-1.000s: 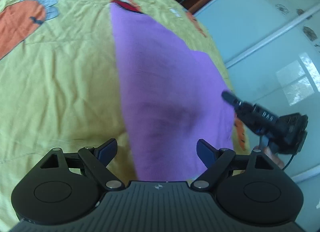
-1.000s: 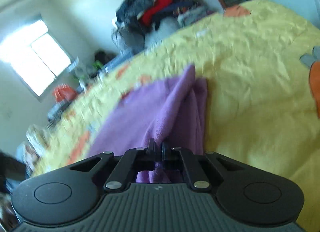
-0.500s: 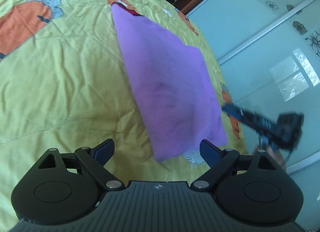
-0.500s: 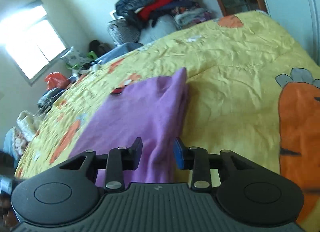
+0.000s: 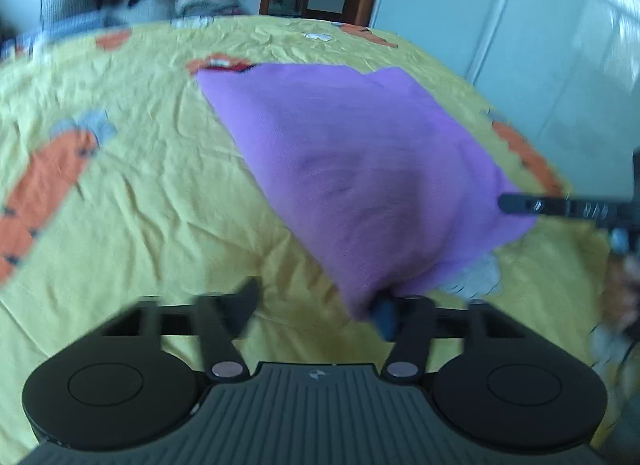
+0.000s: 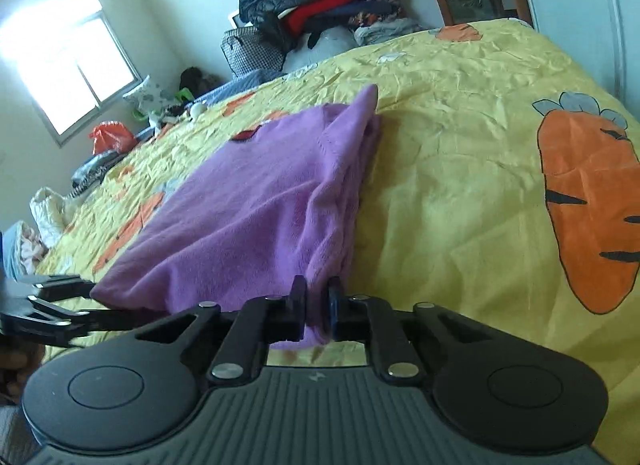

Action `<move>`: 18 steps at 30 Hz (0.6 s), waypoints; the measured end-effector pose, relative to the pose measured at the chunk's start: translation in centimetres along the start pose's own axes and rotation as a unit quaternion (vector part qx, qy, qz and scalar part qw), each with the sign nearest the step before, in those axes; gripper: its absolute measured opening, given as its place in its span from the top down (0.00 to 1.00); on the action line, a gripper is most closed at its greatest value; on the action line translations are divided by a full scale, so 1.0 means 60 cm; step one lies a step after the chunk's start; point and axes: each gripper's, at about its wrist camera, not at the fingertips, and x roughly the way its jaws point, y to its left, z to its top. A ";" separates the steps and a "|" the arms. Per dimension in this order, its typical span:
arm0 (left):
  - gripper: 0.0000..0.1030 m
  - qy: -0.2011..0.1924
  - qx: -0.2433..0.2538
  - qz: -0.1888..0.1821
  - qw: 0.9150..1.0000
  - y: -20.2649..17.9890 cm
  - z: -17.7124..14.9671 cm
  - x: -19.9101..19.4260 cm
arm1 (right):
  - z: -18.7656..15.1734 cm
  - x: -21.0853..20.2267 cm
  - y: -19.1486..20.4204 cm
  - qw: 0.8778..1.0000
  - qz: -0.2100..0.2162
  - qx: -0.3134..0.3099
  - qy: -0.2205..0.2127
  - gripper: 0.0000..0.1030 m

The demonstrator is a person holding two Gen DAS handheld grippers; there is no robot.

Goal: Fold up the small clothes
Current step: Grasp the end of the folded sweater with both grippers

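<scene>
garment: purple fleece piece [image 6: 256, 201] flat on the yellow carrot-print bedspread [image 6: 460, 137], already doubled over; thick folded edge on its right side in the right wrist view
long axis: runs away from both grippers toward the far end of the bed, near short edge facing them
right gripper [image 6: 318, 311]: jaws pinched together on the near right corner of the purple fleece piece, cloth bunched between the pads
left gripper [image 5: 316, 305]: jaws apart, nothing clamped; its right finger is at or under the near left corner, left finger over bare bedspread
hedge: left view is motion-blurred, so can't tell if that finger touches the cloth or just overlaps it
key relation: both near corners sit right at the claws, one each; right has its corner, left does not yet
next move, my read: left needs to centre on its corner and close, then carry the near edge forward along the long axis
</scene>
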 end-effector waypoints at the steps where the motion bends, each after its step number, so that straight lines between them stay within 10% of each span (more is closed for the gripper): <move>1: 0.79 0.001 -0.007 0.002 1.000 0.001 0.000 0.000 | 0.000 -0.001 0.004 1.000 -0.003 -0.008 -0.001 0.92; 8: 0.90 -0.033 0.025 0.042 0.998 -0.022 -0.017 -0.045 | 0.025 -0.040 0.029 0.999 -0.008 -0.038 -0.033 0.93; 14: 0.93 -0.011 -0.013 0.062 0.998 0.020 -0.041 -0.031 | 0.003 0.005 -0.022 1.000 -0.001 -0.001 0.029 0.91; 18: 0.89 -0.032 -0.081 0.012 0.996 0.059 -0.039 -0.076 | 0.016 -0.034 -0.030 1.000 -0.006 0.017 -0.010 0.43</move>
